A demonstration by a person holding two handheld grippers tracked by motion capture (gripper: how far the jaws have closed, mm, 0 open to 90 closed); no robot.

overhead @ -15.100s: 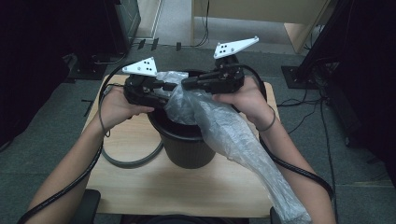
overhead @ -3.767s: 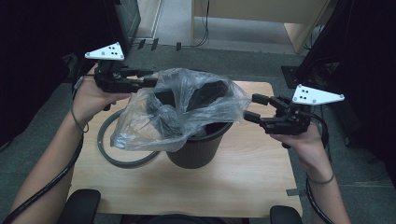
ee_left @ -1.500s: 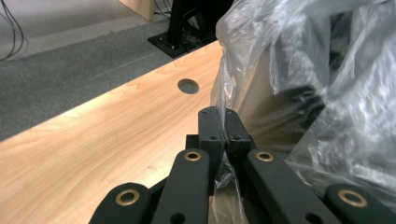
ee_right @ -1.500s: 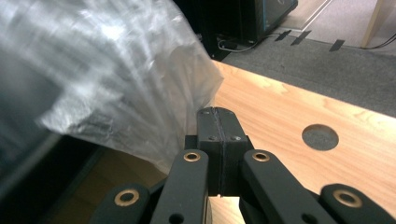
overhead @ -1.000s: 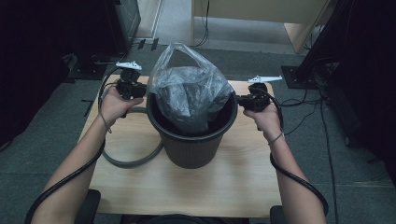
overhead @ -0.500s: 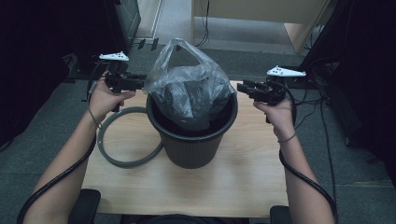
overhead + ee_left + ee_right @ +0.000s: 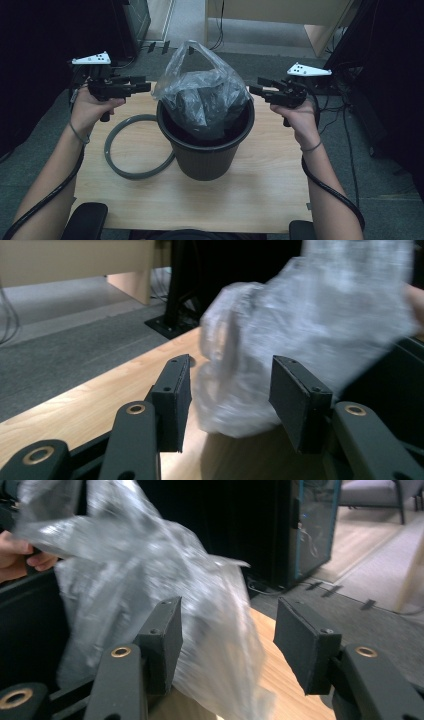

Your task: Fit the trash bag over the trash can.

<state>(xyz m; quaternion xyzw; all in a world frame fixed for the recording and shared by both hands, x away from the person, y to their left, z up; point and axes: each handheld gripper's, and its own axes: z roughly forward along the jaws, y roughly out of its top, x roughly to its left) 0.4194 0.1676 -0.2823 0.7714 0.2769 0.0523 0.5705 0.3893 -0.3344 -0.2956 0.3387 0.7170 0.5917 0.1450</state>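
Both tools have let go of the bag since half a second ago. The left tool [image 7: 145, 83] now sits off the left side of the clear plastic bag [image 7: 202, 97], jaws spread wide in the left gripper view [image 7: 227, 390] with bag film ahead of them but nothing pinched between the pads. The right tool [image 7: 254, 86] is the same on the other side, pulled a bit further out from the bin than a second ago; in the right gripper view [image 7: 225, 645] its jaws are apart with crumpled film in front, released, not gripping. The bag [image 7: 150, 590] stands on its own, lower part stuffed down inside the black bin [image 7: 205, 155], top puffed up above the rim with a handle loop sticking up, rear left. It is not stretched over the rim, just bunched inside. The bin sits mid-desk [image 7: 250, 195]. The grey ring [image 7: 135, 147] lies flat on the desk left of the bin, touching or just under its left side, unused. Judgement: bag is dropped in the bin and the insertion step looks done; what is left is probably opening the mouth and folding it over the rim, then maybe the ring on top. Both tools would have to re-grip the bag edges; film is loose and slippery, easy to miss.
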